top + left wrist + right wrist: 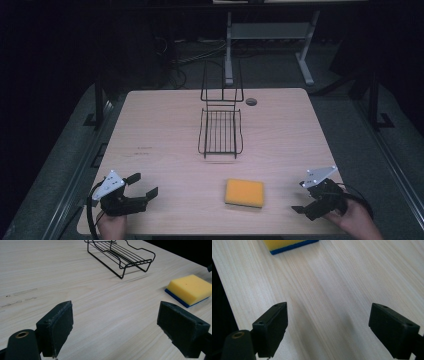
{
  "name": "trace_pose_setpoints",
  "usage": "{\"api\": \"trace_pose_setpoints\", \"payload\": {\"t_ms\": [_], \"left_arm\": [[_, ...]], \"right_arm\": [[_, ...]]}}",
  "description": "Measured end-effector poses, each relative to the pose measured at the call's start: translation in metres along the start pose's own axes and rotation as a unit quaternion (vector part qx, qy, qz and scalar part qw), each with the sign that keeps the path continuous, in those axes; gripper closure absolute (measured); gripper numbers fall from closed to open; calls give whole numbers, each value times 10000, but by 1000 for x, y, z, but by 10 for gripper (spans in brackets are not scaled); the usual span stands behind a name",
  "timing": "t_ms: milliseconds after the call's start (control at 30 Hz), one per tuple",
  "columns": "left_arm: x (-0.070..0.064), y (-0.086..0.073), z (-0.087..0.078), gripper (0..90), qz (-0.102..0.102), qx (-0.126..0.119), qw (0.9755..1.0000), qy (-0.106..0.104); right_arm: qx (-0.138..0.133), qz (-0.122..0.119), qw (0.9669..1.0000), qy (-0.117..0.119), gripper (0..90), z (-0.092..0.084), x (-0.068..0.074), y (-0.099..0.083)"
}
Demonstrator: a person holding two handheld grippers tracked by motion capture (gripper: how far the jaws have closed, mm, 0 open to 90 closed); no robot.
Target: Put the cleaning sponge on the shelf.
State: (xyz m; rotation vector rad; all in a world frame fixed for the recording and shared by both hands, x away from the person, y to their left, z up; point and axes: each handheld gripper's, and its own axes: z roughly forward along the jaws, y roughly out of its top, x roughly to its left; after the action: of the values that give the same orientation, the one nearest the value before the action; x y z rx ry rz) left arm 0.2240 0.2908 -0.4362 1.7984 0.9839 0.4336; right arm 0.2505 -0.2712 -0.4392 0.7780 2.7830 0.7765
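Fingers spread wide and gripping nothing, the left gripper (pixel 142 186) and right gripper (pixel 306 202) rest low at the near corners of the bench (pixel 160 125). Between them, near the front edge and closer to the right gripper, lies a yellow sponge (pixel 244 193) with a blue underside, flat and untouched. Farther back, at the middle of the bench, stands a black wire rack (pixel 220 131) with a tall looped back, well apart from the sponge. The step at hand looks like a first reach for the sponge. Done well, the right gripper would come in level, straddle the sponge across its short sides, and close gently enough that the soft foam is held, not crushed, before lifting toward the rack.
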Motion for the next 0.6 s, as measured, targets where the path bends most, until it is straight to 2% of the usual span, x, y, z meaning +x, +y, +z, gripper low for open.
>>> {"api": "trace_pose_setpoints", "payload": {"t_ms": [300, 600], "left_arm": [[1, 0, 1, 128, -7, 21, 10000, -8], [-1, 0, 0, 128, -2, -13, 10000, -18]], "right_arm": [[16, -98, 9999, 60, 154, 2, 3, 5], [78, -327, 9994, 100, 153, 4, 8, 17]]}}
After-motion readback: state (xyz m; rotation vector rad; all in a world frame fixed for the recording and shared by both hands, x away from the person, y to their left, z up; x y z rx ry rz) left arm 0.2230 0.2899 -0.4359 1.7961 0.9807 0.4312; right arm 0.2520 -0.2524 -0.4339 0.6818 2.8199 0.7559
